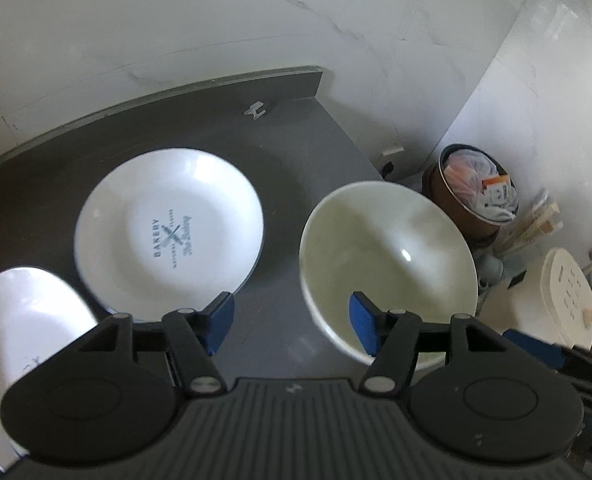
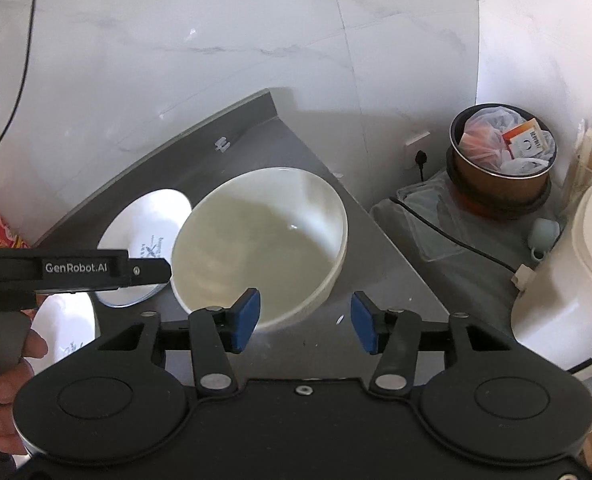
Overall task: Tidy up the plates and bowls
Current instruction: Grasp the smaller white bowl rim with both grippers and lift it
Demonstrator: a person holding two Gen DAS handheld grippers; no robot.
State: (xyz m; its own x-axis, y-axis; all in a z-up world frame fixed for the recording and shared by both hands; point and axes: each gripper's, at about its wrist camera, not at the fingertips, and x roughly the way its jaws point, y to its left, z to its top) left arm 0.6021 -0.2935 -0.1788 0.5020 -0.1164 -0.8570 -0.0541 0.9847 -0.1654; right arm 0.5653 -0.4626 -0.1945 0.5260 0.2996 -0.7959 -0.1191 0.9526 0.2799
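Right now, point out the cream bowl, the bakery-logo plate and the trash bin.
cream bowl (image 2: pixel 256 236): right wrist view, on its inner floor.
bakery-logo plate (image 1: pixel 172 236): left wrist view, on the printed logo at its centre.
trash bin (image 2: pixel 499 180): right wrist view, on its brown outer wall.

Bowl (image 1: pixel 387 256) and printed plate (image 1: pixel 168 226) are looking like glossy glazed ceramic. Grey countertop (image 1: pixel 288 340) is reading smooth, matt. Marble-look wall (image 2: pixel 216 60) is showing polished sheen.

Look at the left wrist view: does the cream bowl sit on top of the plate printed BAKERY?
No, the cream bowl stands beside the plate on the grey counter.
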